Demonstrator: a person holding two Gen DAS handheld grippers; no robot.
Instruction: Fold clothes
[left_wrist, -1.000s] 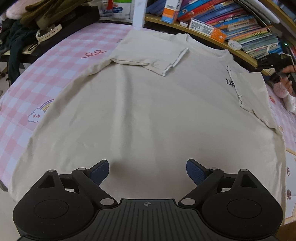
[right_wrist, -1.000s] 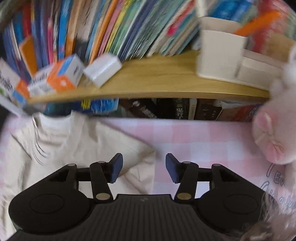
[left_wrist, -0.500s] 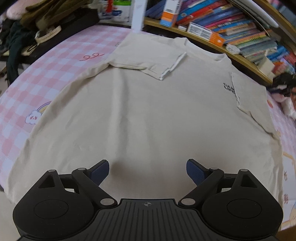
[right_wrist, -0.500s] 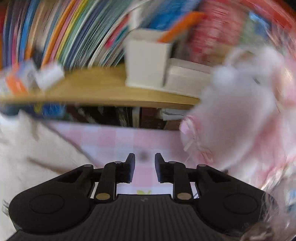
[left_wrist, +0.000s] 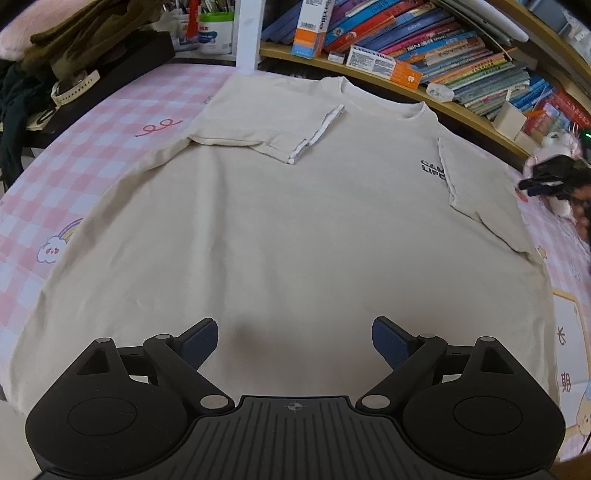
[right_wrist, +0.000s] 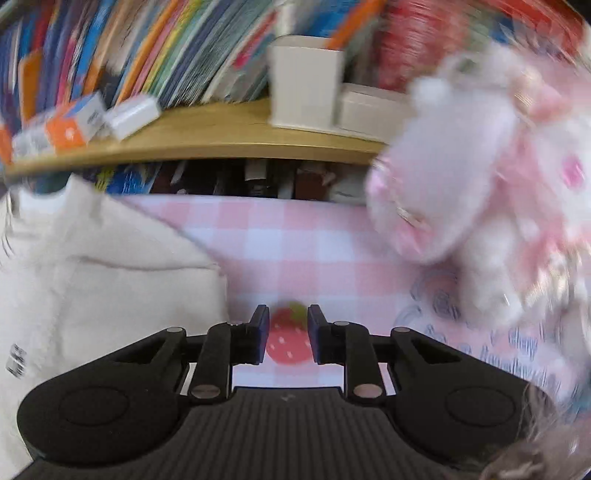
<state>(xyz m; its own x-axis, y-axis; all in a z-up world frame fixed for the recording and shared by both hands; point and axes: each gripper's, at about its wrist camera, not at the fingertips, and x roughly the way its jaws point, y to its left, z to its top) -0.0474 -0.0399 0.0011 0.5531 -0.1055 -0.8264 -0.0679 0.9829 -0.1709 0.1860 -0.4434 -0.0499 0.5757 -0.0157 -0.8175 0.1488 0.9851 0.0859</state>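
The left gripper (left_wrist: 291, 341) hovers, jaws wide apart, over the beige T-shirt (left_wrist: 295, 221). The right gripper (right_wrist: 284, 332), jaws narrowed and empty, hangs over the pink checked bedsheet (right_wrist: 295, 251).

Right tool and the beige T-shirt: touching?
Apart. In the right wrist view, the right tool hangs over bare pink checked bedsheet, with the T-shirt edge off to its left.

Right wrist view is motion-blurred: book spines (right_wrist: 155, 55) unreadable, plush toy (right_wrist: 480, 166) smeared.
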